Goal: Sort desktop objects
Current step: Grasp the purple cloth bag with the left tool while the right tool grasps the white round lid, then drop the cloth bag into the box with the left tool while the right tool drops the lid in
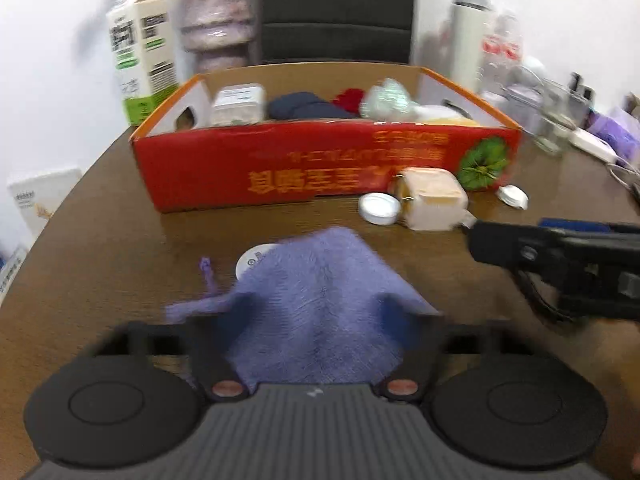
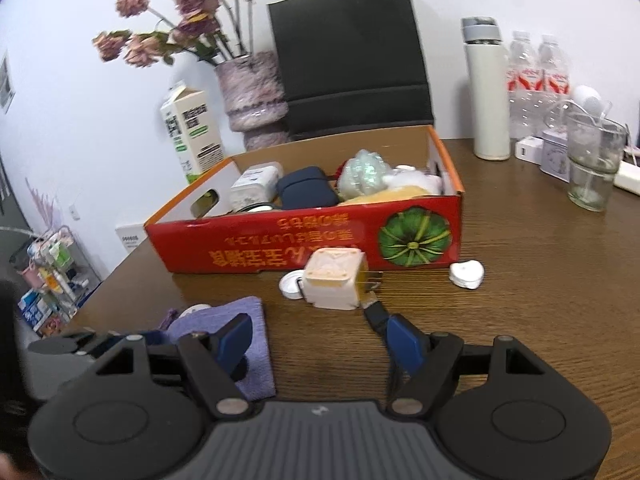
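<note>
A purple cloth [image 1: 320, 304] lies on the brown table between the fingers of my left gripper [image 1: 316, 312], which closes on its near part; it also shows in the right wrist view [image 2: 240, 332]. A small white disc [image 1: 252, 260] peeks from under it. My right gripper [image 2: 320, 332] is open and empty above the table, short of a cream plug adapter [image 2: 334, 280]. A white round lid [image 2: 290, 285] and a white heart-shaped piece [image 2: 466, 274] lie by the adapter. Behind them stands a red cardboard box [image 2: 280, 244] with several items inside.
A milk carton [image 2: 192, 132], flower vase [image 2: 256, 100] and black bag [image 2: 352, 52] stand behind the box. A white thermos [image 2: 486, 92], water bottles [image 2: 536, 76] and stacked glasses [image 2: 592, 164] stand at the right.
</note>
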Demonstrator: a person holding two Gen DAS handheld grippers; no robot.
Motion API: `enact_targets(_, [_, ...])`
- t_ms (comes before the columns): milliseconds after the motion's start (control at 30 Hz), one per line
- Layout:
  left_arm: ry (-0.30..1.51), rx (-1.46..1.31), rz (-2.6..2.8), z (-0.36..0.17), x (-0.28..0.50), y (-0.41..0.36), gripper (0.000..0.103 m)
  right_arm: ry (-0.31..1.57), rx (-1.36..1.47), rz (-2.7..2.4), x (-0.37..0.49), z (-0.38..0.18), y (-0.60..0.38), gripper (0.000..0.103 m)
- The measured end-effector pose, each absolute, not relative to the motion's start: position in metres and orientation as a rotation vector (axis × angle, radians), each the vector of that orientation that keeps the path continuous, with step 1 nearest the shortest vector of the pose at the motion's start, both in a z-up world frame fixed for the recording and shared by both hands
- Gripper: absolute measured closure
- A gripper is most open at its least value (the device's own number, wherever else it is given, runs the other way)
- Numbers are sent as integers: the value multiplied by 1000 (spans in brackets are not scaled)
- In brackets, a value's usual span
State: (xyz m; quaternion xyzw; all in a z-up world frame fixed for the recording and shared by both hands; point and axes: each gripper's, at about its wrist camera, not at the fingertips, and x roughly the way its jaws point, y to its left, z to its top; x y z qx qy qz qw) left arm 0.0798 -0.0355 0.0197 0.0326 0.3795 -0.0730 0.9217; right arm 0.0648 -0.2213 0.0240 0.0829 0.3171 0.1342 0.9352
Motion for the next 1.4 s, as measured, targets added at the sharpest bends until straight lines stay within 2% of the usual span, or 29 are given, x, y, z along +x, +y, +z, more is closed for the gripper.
enact_targets(33, [793,69,-151,21,78,-33,91,649,172,269,65,24,-223,29])
enact_targets(67, [804,67,-165,23,76,-30,96,650,173,267,65,23,-225,29])
enact_targets(133, [803,53,-191,23,68,-21,97,647,173,270,64,23,-226,29])
enact_targets(267, [811,-26,-228,26,40,1,99,650,157,292,63,23,-222,29])
enact_targets(467, [710,-35,-103,49,13,33,99,658,102,427,78,25,-182,29])
enact_targets(533, [690,-39,-52,54,14,43,99,681,63,481,92,20,-158,36])
enact_targets(600, [681,-58,-21,58,15,52,99,698,13,495,105,15,-137,48])
enact_targets(733, [660,-75,0,64,16,61,99,723,-36,508,118,5,-111,51])
enact_targets(833, [641,-79,2,70,23,64,99,714,-81,481,122,-1,-101,58])
enact_targets(867, [627,-83,1,75,26,65,99,708,-96,473,121,0,-98,65])
enact_targets(900, [613,-89,-1,79,29,65,99,705,-107,471,121,0,-97,65])
enact_targets(1067, [526,-70,-89,119,64,59,99,728,-71,440,119,11,-104,65])
enact_targets(1233, [461,-39,-165,161,125,47,99,578,45,420,118,78,-146,65])
enact_targets(1300, [478,-39,-168,164,158,40,99,536,57,383,132,100,-165,65])
enact_targets(1400, [615,-57,-226,143,216,27,99,565,60,321,169,110,-184,65])
